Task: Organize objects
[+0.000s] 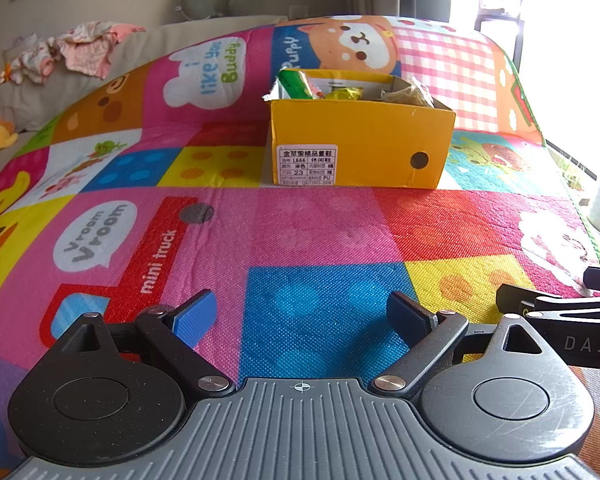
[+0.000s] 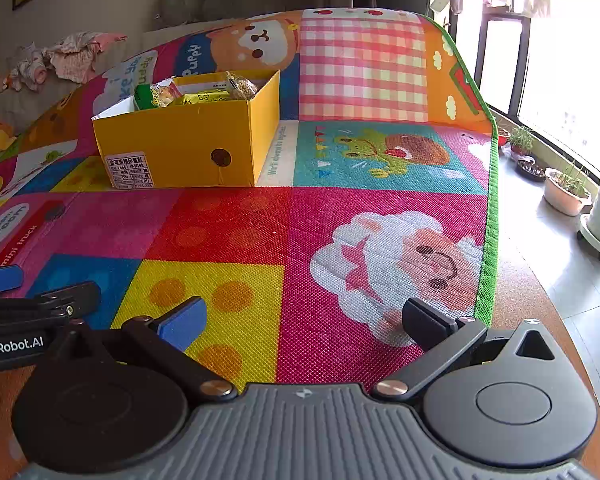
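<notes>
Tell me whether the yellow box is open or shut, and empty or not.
Open and not empty. The box has no lid on it, and snack packets show above its rim in both views.

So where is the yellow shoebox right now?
The yellow shoebox sits mid-mat ahead of both open tools, centre in the left wrist view, upper left in the right; snack packets fill it.
</notes>
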A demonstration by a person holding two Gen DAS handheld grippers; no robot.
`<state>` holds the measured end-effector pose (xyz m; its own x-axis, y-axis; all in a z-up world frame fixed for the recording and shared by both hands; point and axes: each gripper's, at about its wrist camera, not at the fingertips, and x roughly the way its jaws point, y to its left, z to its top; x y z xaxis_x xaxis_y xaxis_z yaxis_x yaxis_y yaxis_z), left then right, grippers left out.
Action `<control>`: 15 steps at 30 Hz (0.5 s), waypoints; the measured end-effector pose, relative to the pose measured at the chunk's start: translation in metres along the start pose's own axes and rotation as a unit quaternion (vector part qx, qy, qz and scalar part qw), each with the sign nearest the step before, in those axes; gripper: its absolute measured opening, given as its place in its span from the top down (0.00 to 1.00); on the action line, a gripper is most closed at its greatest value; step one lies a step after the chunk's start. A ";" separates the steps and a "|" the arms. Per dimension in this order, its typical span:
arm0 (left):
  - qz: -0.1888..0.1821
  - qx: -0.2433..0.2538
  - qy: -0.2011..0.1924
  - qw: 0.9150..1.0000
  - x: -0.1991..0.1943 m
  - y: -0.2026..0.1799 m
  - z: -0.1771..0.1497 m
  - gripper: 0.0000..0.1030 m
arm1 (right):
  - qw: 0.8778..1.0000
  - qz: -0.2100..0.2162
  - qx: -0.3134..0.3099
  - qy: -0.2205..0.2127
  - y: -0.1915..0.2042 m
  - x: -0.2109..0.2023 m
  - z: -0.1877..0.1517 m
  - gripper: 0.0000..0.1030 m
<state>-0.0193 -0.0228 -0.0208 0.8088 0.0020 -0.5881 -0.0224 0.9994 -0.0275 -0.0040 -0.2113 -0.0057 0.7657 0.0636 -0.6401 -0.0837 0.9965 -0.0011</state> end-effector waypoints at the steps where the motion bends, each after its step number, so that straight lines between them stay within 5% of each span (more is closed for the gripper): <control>1: 0.000 0.000 0.000 1.000 0.000 0.000 0.000 0.08 | 1.000 0.000 0.000 0.000 0.000 0.000 0.000 0.00; 15: 0.000 0.000 0.000 1.000 0.000 -0.001 0.000 0.08 | 1.000 0.000 0.000 0.000 0.000 0.000 0.000 0.00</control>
<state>-0.0195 -0.0233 -0.0204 0.8087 0.0015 -0.5883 -0.0225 0.9993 -0.0283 -0.0042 -0.2110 -0.0061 0.7658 0.0636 -0.6400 -0.0835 0.9965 -0.0009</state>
